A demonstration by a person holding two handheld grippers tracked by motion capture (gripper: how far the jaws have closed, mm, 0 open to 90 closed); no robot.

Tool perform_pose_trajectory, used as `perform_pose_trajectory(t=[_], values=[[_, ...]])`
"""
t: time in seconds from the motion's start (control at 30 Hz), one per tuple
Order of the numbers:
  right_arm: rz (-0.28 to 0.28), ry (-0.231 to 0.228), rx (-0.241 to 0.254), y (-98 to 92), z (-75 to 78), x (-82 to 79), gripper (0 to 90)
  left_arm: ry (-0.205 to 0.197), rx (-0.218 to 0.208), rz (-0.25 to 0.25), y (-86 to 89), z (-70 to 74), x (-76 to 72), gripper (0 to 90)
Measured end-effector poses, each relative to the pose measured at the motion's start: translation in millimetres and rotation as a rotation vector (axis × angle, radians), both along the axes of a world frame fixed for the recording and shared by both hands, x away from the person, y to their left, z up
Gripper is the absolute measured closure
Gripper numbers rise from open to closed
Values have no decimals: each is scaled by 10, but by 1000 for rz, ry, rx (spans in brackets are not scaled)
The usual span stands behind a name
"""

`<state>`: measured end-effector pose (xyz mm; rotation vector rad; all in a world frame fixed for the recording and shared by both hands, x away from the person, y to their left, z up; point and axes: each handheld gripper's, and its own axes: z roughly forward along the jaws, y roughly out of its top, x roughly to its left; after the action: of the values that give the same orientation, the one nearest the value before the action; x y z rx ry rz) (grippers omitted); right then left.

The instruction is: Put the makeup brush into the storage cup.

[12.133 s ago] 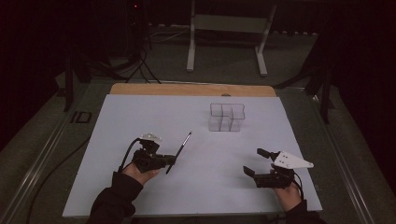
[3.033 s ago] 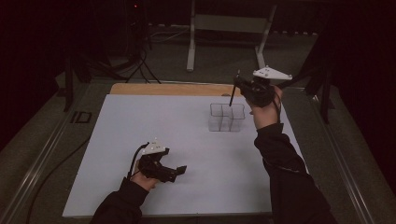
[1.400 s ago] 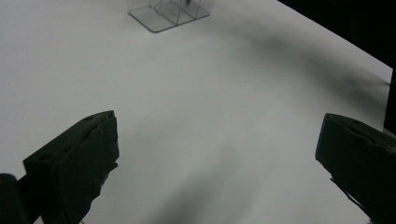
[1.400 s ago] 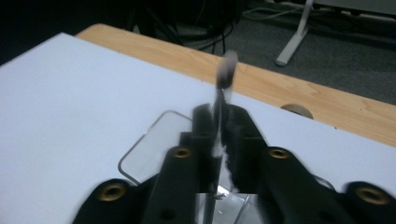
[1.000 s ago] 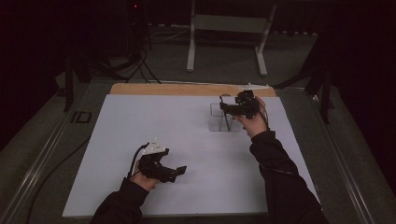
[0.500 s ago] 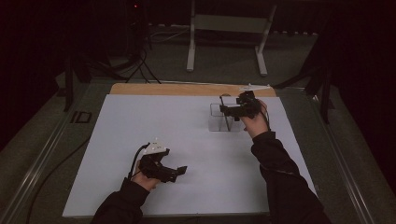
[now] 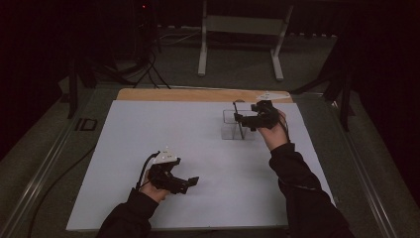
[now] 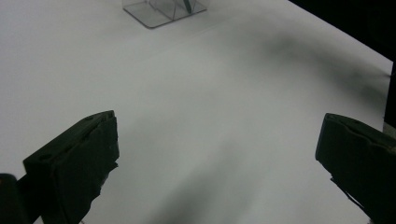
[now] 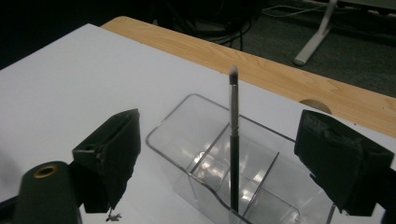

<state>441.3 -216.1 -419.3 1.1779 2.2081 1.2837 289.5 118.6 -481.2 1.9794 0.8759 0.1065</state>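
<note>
Right gripper (image 9: 219,154) had its jaws wide apart, gripping nothing. The brush (image 9: 233,140) stood upright between them, free of both, tip up, foot in a compartment of the clear organizer (image 9: 187,126) near the white table's (image 7: 148,129) far edge. Three seconds before, that gripper held the brush in the air above the organizer; by now it had let go. Left gripper (image 7: 190,182) sat low over the near-left table, jaws also apart and empty, position unchanged.
</note>
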Motion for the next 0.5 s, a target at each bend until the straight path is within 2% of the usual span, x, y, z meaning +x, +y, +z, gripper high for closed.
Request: perform_pose_trajectory(t=[0.1,0.17,0.3,0.37,0.5], values=[[39,-10,7,-18,12,-16,158,1,-2,-7,18,26,5,8],[37,-14,35,-31,16,-50,165,0,-4,-8,31,47,9,8],[50,3,52,-56,17,-96,163,-11,-13,-2,65,77,19,8],[62,0,36,-64,5,-152,166,-24,-46,-30,113,102,30,8],[82,9,46,-88,-30,-223,170,-24,-49,-59,177,138,36,8]])
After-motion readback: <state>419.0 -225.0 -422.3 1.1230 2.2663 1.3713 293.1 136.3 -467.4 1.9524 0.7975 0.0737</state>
